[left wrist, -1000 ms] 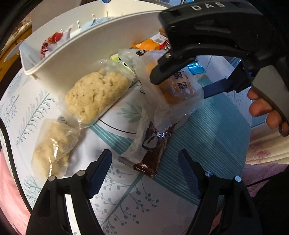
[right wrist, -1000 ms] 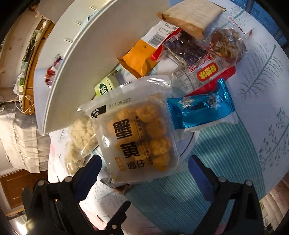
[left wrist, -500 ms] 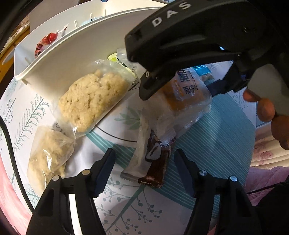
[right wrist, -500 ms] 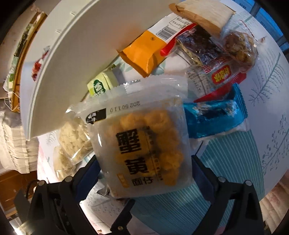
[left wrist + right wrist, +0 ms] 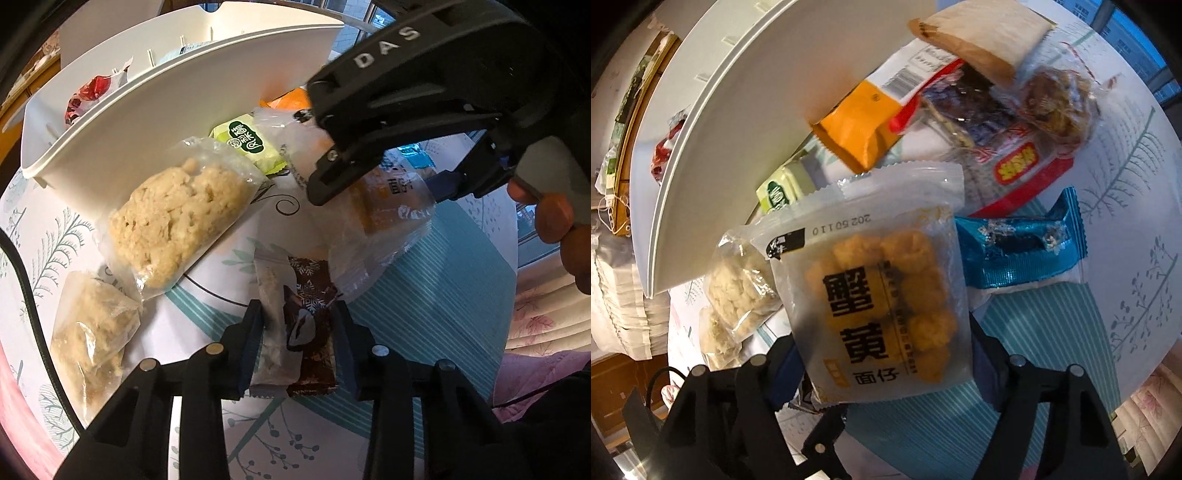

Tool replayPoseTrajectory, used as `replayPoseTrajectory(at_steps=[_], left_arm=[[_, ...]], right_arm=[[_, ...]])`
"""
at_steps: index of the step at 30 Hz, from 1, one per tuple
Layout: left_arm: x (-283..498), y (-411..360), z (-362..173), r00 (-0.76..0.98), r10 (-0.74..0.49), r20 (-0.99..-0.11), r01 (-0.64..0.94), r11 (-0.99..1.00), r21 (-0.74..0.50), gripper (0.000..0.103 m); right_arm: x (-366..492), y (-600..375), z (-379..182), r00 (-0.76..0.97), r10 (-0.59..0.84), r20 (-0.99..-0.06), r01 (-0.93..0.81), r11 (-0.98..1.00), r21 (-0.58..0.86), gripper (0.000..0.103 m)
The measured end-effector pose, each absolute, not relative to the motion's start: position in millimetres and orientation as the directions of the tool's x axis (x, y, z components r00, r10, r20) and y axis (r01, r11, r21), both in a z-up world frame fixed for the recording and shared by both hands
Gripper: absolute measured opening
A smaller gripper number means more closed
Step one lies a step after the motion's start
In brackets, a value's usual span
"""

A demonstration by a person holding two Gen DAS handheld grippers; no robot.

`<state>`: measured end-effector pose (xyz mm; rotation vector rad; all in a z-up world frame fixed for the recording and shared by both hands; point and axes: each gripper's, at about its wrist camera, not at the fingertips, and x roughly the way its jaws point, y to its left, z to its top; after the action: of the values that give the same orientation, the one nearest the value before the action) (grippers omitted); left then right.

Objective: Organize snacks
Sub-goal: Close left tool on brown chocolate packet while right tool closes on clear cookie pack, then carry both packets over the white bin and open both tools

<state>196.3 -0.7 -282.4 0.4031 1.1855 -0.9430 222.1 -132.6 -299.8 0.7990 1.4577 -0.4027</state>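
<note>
Blue wrapper (image 5: 1019, 254), right view only

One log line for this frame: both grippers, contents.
left gripper: closing on brown snack bar | right gripper: closing around puff snack packet

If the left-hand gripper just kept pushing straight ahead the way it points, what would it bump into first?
Most likely the dark brown foil snack packet and the clear packet beside it: both lie between the closing fingers of the left gripper. Directly under them is the patterned tablecloth.
</note>
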Motion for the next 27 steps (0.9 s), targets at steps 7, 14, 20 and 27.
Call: replayPoseTrajectory(at_steps=[7, 14, 20, 27], left_arm=[[195.0, 3.5, -283.7, 0.056, -0.414, -0.908, 0.790, 0.574, -0.214, 0.030], [186.1, 10.8, -279.2, 0.063, -0.399, -0.915, 0.761, 0.612, -0.215, 0.028], [182.5, 22.8, -274.4, 0.044, -0.367, -0.929, 0.711, 0.664, -0.229, 0.026], [181.1, 49.8, -247.0, 0.121, -0.368, -0.922, 0.645, 0.735, -0.209, 0.025]], right_arm=[[212.4, -138.5, -292.9, 0.115, 0.211, -0.971, 0.709, 0.667, 0.229, 0.076], [208.2, -132.1, -291.1, 0.121, 0.205, -0.971, 0.717, 0.658, 0.228, 0.076], [199.6, -121.6, -284.2, 0.116, 0.198, -0.973, 0.703, 0.675, 0.221, 0.076], [197.2, -112.6, -271.8, 0.117, 0.202, -0.972, 0.669, 0.708, 0.227, 0.076]])
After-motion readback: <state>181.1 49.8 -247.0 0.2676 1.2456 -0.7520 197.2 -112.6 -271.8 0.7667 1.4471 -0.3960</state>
